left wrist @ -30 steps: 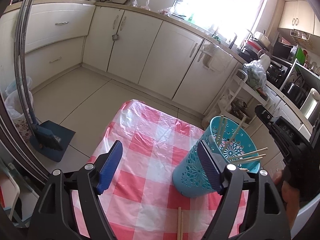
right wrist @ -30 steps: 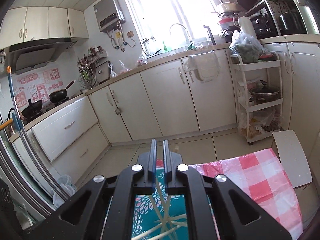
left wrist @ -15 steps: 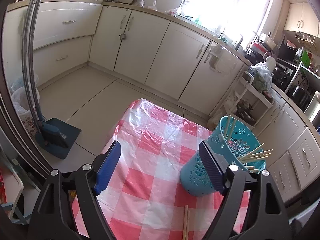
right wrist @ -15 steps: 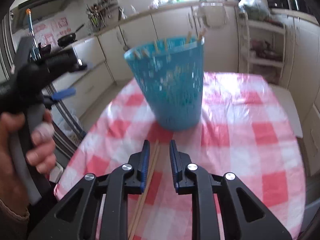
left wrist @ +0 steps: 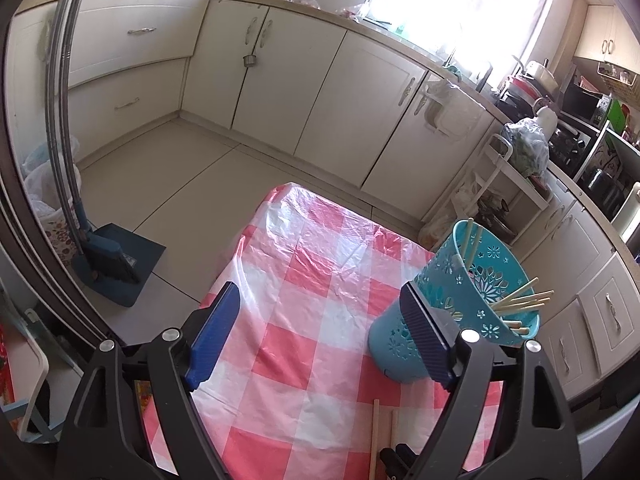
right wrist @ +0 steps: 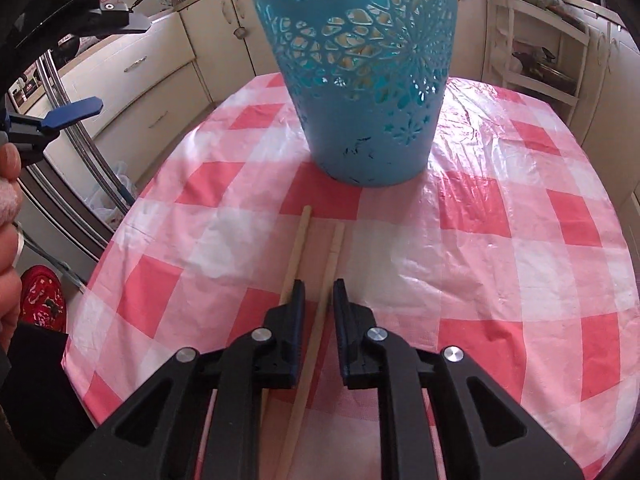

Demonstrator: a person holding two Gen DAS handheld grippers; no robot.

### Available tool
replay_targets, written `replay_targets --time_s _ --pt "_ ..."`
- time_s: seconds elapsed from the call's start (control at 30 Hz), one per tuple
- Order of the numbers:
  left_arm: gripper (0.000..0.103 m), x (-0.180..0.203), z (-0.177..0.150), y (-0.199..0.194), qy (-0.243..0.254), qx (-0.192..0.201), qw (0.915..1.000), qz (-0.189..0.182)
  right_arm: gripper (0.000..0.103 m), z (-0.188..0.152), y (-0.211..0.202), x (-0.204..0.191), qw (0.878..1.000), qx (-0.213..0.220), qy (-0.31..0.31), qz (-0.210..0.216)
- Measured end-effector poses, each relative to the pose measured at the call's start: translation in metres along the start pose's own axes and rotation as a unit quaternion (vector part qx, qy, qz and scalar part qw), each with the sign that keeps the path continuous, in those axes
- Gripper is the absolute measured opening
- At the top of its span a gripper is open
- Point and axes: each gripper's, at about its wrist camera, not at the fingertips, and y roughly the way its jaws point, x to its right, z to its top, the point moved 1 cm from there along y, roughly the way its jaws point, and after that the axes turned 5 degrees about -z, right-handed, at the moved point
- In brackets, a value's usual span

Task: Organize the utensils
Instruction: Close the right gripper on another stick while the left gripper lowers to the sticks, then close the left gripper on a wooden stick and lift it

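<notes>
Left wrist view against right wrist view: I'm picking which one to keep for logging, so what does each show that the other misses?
Only the left wrist view shows inside the blue basket, where several chopsticks stand, plus the broom and dustpan on the floor. Only the right wrist view shows the right gripper closing around one chopstick, its pads not yet pressing, with a second chopstick beside it. Both show the basket, the checked tablecloth, those two loose chopsticks and the open left gripper.
</notes>
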Motion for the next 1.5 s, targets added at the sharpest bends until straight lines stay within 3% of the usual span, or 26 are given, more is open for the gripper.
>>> replay_targets --time_s 0.13,0.23,0.4,0.57,0.73,0.9,1.5 --pt "0.079 0.007 -0.009 0.006 0.034 -0.021 0.9992 0.002 0.007 -0.002 -0.003 0.013 1.0 -0.006 -0.001 -0.012" --pt "0.079 0.018 -0.033 0.015 0.081 -0.07 0.9942 0.003 0.007 -0.009 -0.01 0.034 0.999 -0.009 0.019 -0.025" --pt "0.078 0.041 -0.093 0.029 0.145 -0.158 0.9766 -0.011 0.006 -0.026 -0.022 0.067 0.998 0.001 0.059 -0.025" --pt "0.072 0.062 -0.125 0.045 0.193 -0.196 0.9613 -0.008 0.006 -0.026 -0.021 0.071 0.998 0.007 0.066 -0.011" --pt "0.063 0.058 -0.133 0.058 0.18 -0.213 0.9603 0.005 0.006 -0.028 -0.023 0.079 0.997 0.008 0.075 0.007" --pt "0.059 0.062 -0.135 0.059 0.189 -0.203 0.9608 0.014 0.006 -0.027 -0.024 0.08 0.997 0.008 0.073 0.01" --pt "0.009 0.076 -0.14 0.065 0.224 -0.2 0.9539 -0.012 0.006 -0.015 -0.016 0.074 0.999 0.006 0.042 -0.015"
